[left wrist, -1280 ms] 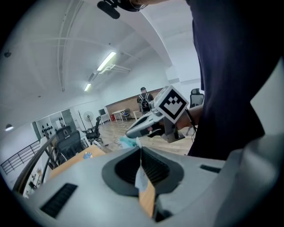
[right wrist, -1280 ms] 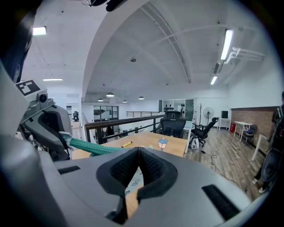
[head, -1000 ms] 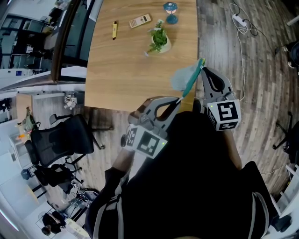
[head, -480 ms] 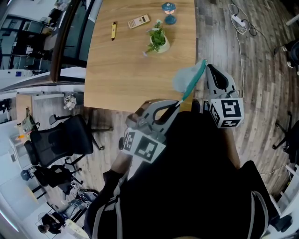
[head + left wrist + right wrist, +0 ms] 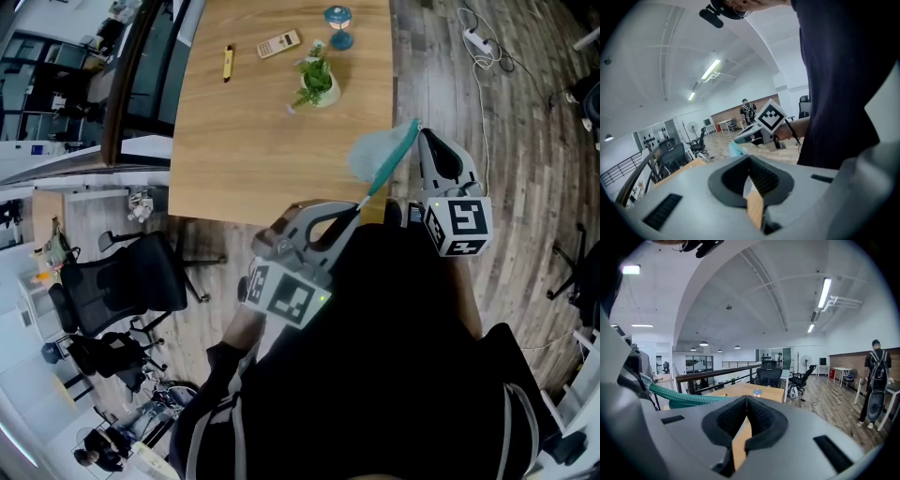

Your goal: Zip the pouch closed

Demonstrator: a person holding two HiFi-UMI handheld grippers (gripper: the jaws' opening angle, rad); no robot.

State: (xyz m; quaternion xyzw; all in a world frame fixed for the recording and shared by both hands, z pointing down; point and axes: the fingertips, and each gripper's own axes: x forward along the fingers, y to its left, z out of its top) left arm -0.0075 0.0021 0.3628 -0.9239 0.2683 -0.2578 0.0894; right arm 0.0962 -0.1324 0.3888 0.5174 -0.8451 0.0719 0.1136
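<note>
Left tongs [image 5: 359,204] near body, right tongs [image 5: 419,131] farther out, pinching pouch [image 5: 375,155] taut.

My left gripper [image 5: 354,210] hangs just off the table's [image 5: 262,141] near edge. It is tilted so its tips aim at the table's near right corner, with its marker cube [image 5: 289,291] on the end away from the table. Its jaws are pressed together, pinching one end of the pouch [image 5: 380,155]. My left forearm [image 5: 246,323] runs back from it, away from the table. My right gripper [image 5: 419,133] is at the table's right edge by that same corner. Its jaws are also together, clamped on the pouch's other end. My right hand [image 5: 796,131] wraps its handle.
</note>
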